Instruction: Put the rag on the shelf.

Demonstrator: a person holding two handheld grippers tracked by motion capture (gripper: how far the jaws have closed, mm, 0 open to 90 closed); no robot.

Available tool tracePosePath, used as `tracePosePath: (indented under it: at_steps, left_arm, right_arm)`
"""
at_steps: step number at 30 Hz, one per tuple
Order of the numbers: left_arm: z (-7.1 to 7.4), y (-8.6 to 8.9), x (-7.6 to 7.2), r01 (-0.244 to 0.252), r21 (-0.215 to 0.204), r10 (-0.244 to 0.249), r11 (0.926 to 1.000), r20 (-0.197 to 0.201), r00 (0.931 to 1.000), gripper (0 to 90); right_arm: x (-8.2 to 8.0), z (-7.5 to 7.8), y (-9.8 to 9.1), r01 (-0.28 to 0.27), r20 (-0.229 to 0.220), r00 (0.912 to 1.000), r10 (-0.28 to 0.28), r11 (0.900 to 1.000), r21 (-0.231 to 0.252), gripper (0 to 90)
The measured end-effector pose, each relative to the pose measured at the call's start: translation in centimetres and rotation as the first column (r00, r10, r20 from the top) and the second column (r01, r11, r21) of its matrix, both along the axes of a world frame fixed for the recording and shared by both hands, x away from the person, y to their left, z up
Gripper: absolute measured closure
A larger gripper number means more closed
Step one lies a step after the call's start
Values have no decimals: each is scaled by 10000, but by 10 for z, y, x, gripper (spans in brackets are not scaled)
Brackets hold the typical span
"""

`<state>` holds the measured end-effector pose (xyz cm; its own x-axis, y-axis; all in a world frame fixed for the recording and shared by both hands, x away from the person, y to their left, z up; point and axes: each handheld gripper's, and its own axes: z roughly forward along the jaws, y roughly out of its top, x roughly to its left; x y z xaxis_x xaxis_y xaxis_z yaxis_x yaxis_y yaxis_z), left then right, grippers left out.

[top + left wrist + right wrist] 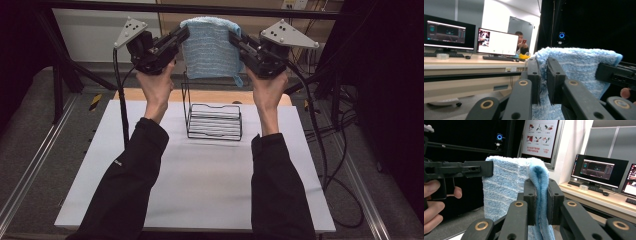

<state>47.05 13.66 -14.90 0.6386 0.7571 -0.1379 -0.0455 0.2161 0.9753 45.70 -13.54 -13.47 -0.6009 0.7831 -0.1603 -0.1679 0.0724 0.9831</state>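
Observation:
A folded light-blue towel [210, 47] hangs in the air above the far part of the table, stretched between both grippers. My left gripper [184, 34] is shut on the towel's upper left corner, and my right gripper [234, 38] is shut on its upper right corner. In the left gripper view the towel [574, 67] is pinched between the two black jaws of the left gripper [543, 75]. In the right gripper view a fold of the towel [506, 187] runs down between the jaws of the right gripper [541, 195]. A black wire rack [214, 120] stands on the table below the towel.
The white table top [200, 185] lies on a wooden board [210, 96]. A black frame bar [200, 9] crosses behind the grippers. Cables [340, 165] trail off the right side. Desks with monitors [496, 42] and a seated person [522, 45] stand farther off.

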Motion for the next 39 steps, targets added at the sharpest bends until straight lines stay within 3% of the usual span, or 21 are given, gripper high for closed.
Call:
tracePosePath:
  at_steps: [7,16,27,35,39]
  left_arm:
    - [-5,0,7,-157,87,156,9998,110,9998,818]
    - [-10,-1,19,-184,144,185,9997,-78,9998,818]
    - [-28,-3,31,-92,797,152,9968,-756,9970,817]
    - [-32,-8,37,-107,1205,201,9927,-771,9968,817]
    - [-28,-10,44,-223,1309,326,9911,-767,9965,817]
  right_arm:
    - [13,-2,0,47,79,10000,-46,9999,-142,811]
    - [29,-3,-1,105,-1,9999,-105,9993,-352,811]
    - [39,-32,-7,18,-755,9971,-22,10000,-50,811]
    - [45,-48,-14,10,-1002,9950,17,9997,264,811]
    - [47,-47,-15,73,-901,9959,-41,9994,353,811]
